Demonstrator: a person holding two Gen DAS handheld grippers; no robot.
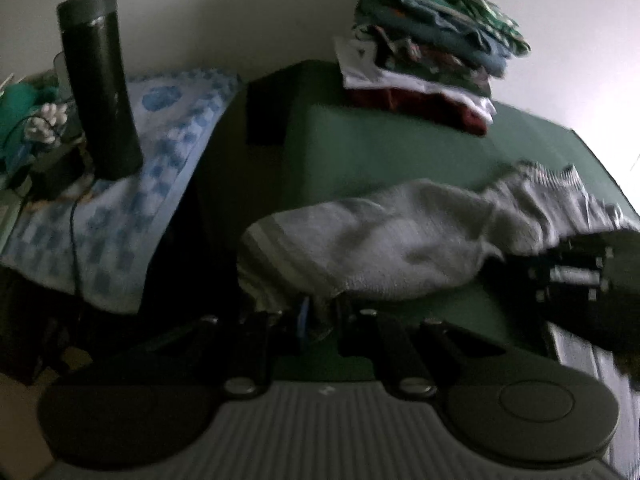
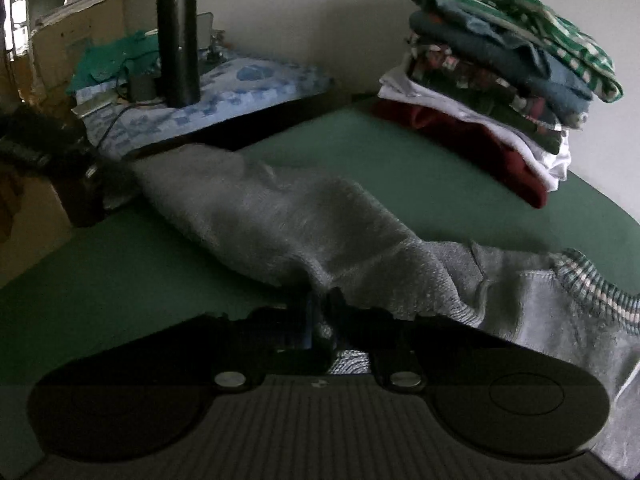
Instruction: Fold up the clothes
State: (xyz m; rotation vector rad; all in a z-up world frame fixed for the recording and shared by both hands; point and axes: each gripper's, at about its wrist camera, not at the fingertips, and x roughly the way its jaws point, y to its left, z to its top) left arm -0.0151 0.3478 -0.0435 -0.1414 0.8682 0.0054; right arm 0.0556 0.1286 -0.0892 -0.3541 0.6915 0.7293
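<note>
A: Near edge of the green surface point(image 2: 400, 152): left tool point(image 1: 308, 316) and right tool point(image 2: 320, 312) each clamped on the grey sweater point(image 2: 280, 220), stretched between them.

B: Handling?

A: Soft, light, likely to sag; hems and cuffs look the best holds.

B: Containers?

A: None seen. Folded stack point(image 2: 500, 68) at the far corner; dark flask point(image 2: 178, 40) beyond the surface's edge.

Home: folded laundry stack point(image 2: 500, 76), bedding point(image 2: 224, 92)
</note>
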